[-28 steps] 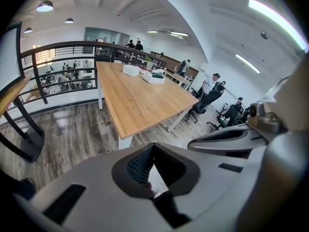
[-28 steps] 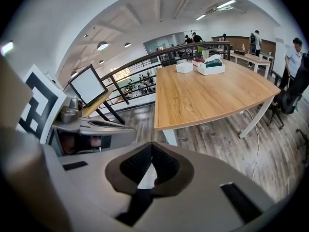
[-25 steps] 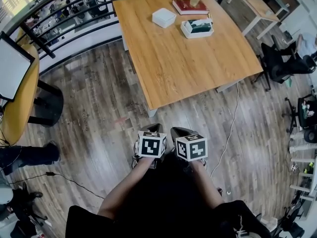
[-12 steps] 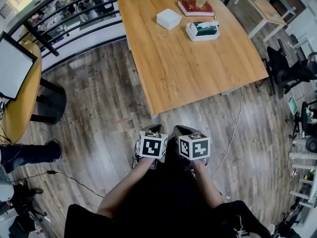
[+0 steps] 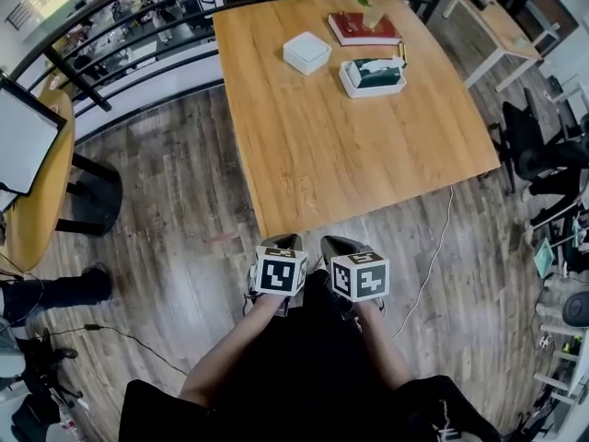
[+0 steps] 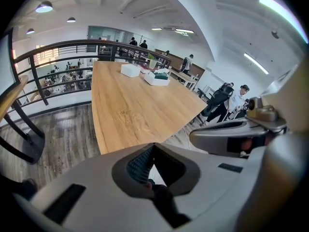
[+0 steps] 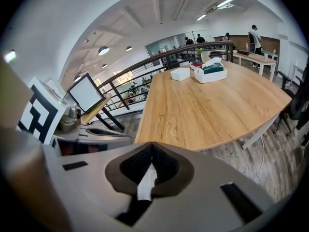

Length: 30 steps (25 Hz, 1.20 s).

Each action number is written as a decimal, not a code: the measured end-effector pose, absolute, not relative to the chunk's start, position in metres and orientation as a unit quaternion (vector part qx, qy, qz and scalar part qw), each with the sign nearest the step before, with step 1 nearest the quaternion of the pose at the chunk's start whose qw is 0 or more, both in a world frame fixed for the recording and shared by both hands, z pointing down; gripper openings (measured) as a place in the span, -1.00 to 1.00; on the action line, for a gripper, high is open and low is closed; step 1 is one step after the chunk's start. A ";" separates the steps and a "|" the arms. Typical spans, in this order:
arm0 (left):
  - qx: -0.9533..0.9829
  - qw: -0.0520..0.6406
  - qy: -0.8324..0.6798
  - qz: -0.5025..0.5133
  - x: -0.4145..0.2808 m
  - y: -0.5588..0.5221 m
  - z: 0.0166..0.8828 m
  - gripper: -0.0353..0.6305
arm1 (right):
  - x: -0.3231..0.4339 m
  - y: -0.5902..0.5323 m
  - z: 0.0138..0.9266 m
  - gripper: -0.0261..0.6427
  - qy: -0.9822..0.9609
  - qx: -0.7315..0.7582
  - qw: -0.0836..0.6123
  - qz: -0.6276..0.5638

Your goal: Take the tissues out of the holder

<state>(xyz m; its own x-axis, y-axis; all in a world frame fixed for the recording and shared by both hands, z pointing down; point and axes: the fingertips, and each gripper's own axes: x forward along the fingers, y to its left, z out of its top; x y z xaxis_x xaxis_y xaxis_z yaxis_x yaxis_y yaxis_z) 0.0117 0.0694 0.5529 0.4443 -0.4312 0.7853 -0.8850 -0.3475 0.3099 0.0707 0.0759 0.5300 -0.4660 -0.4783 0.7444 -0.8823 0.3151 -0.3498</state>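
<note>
I am holding my left gripper point(image 5: 282, 243) and right gripper point(image 5: 339, 244) side by side above the grey-brown plank floor point(image 5: 175, 201), just short of the light wooden tabletop point(image 5: 350, 155). Both pairs of fingers are clenching shut on nothing. The white rectangular tissue holder with its green pack point(image 5: 373, 75) is sitting at the tabletop's far side, well apart from both grippers, between a white square box point(image 5: 306, 52) and the tabletop's right edge.
</note>
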 end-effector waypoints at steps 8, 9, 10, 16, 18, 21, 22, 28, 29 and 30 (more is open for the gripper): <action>0.752 0.371 -0.456 0.298 0.063 0.008 0.546 -0.90 | 0.120 0.018 0.513 -0.88 -0.803 0.417 0.238 0.353; 0.752 0.369 -0.459 0.297 0.069 0.001 0.544 -0.90 | 0.127 0.011 0.511 -0.88 -0.806 0.416 0.235 0.349; 0.751 0.368 -0.461 0.297 0.075 -0.006 0.544 -0.90 | 0.134 0.004 0.510 -0.88 -0.808 0.416 0.232 0.347; 0.747 0.369 -0.465 0.299 0.115 -0.040 0.546 -0.90 | 0.179 -0.026 0.508 -0.88 -0.812 0.415 0.224 0.344; 0.743 0.370 -0.470 0.300 0.119 -0.050 0.547 -0.90 | 0.185 -0.034 0.510 -0.88 -0.815 0.408 0.222 0.346; 0.738 0.373 -0.475 0.301 0.124 -0.059 0.548 -0.90 | 0.192 -0.043 0.516 -0.88 -0.818 0.395 0.220 0.355; 0.737 0.374 -0.476 0.300 0.126 -0.060 0.548 -0.90 | 0.195 -0.046 0.516 -0.88 -0.818 0.394 0.216 0.358; 0.730 0.381 -0.484 0.296 0.125 -0.066 0.552 -0.90 | 0.198 -0.068 0.511 -0.89 -0.844 0.381 0.197 0.321; 0.729 0.383 -0.485 0.296 0.124 -0.067 0.553 -0.90 | 0.198 -0.071 0.510 -0.89 -0.847 0.378 0.194 0.319; 0.728 0.383 -0.485 0.297 0.123 -0.068 0.554 -0.90 | 0.198 -0.075 0.509 -0.89 -0.848 0.379 0.190 0.319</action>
<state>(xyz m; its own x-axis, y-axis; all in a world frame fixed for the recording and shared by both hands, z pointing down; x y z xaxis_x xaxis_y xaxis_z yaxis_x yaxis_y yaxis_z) 0.1230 -0.0684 0.5541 0.3535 -0.4790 0.8034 -0.9335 -0.2358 0.2701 0.1978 -0.0752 0.5090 -0.6408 -0.5205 0.5643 -0.7634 0.5096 -0.3968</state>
